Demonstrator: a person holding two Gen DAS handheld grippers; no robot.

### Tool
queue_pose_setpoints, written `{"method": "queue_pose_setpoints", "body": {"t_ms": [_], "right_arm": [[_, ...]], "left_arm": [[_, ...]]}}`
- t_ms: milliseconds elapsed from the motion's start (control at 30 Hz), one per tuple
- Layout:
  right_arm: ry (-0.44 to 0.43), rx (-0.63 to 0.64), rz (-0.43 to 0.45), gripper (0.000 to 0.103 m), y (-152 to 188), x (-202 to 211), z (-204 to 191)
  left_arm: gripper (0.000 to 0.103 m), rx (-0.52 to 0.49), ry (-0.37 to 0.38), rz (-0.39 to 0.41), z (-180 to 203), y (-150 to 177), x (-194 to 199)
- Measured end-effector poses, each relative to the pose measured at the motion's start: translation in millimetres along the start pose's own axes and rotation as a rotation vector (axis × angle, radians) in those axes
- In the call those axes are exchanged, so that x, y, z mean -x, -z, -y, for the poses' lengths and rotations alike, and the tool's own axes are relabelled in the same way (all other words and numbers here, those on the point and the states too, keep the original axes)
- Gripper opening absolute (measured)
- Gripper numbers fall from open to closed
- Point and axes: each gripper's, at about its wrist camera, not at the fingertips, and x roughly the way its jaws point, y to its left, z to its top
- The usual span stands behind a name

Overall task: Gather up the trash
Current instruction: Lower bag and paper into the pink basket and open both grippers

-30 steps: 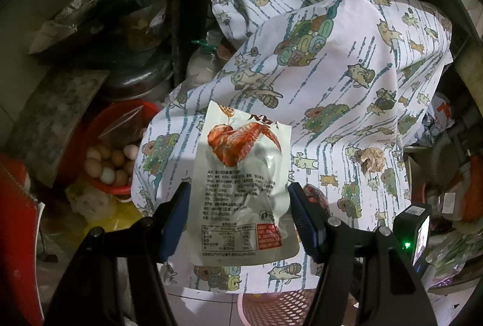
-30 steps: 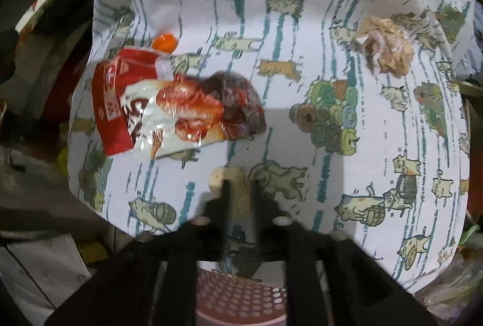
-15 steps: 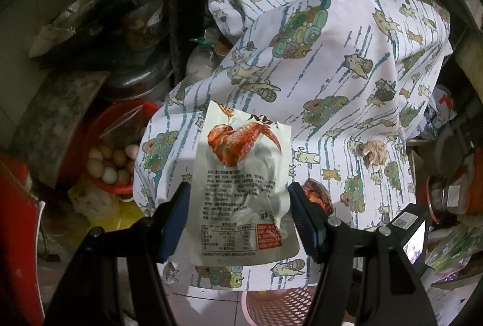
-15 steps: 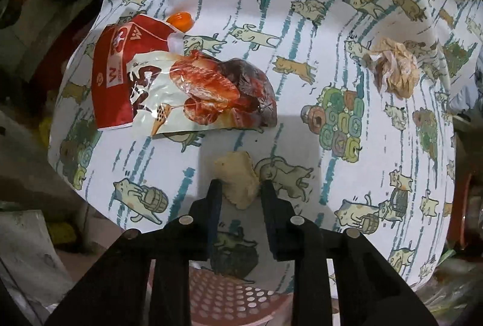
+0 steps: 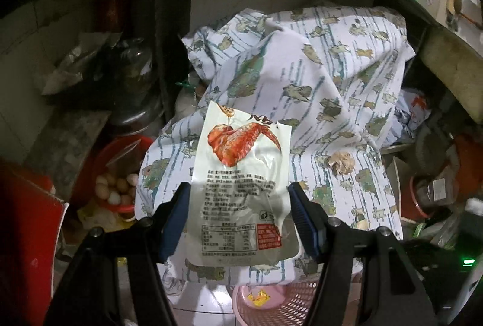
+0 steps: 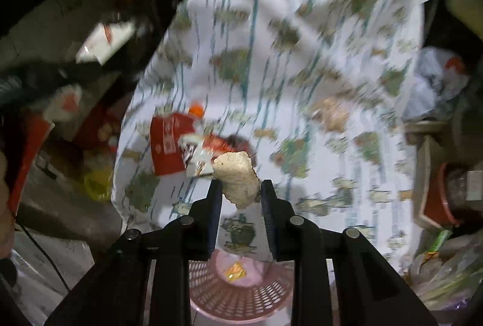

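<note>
In my left gripper I have the white chicken-wing snack wrapper, its two fingers clenched on the pouch's side edges so it stands upright above the cloth. My right gripper is clamped on a crumbly beige scrap, pinched between the pads and lifted clear of the surface. Both pieces hang over the front edge of the patterned tablecloth, and the pink perforated basket sits just below, with a yellow candy wrapper already lying in it.

Still on the cloth are a red-and-white snack bag with an orange cap just beyond it, and a crumpled tissue wad further right. A red bowl of eggs sits low at the left, near the cloth's edge.

My worry is the drop. The pouch is light and stiff, held only by its edges, so if I let go too high or off-centre I judge it could flutter past the rim onto the floor. The beige scrap looks brittle; squeezing harder may break it and scatter crumbs. The right view is blurred, so I cannot judge exactly how well that gripper lines up with the basket.
</note>
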Motion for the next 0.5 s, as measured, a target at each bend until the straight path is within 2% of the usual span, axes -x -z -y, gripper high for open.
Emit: {"method": "queue_pose_setpoints", "body": {"t_ms": [67, 200, 267, 333, 500], "right_arm": [[0.002, -0.017, 0.036, 0.028, 6.6, 22.4, 5.8], [-0.031, -0.037, 0.036, 0.028, 21.9, 38.1, 12.5], [-0.046, -0.053, 0.02, 0.028, 29.3, 35.9, 16.6], [-0.047, -0.071, -0.007, 0.028, 35.3, 26.6, 22.5], [-0.067, -0.146, -0.106, 0.028, 55.0, -6.7, 44.4]], "left_arm": [[0.062, 0.016, 0.014, -0.01, 2.9, 7.8, 4.6], [0.062, 0.09, 0.055, -0.053, 2.8, 35.4, 7.7], [0.062, 0.125, 0.086, -0.098, 5.7, 54.1, 0.0], [0.062, 0.141, 0.085, -0.134, 9.1, 70.0, -9.1], [0.062, 0.114, 0.074, -0.224, 21.4, 108.6, -38.6]]}}
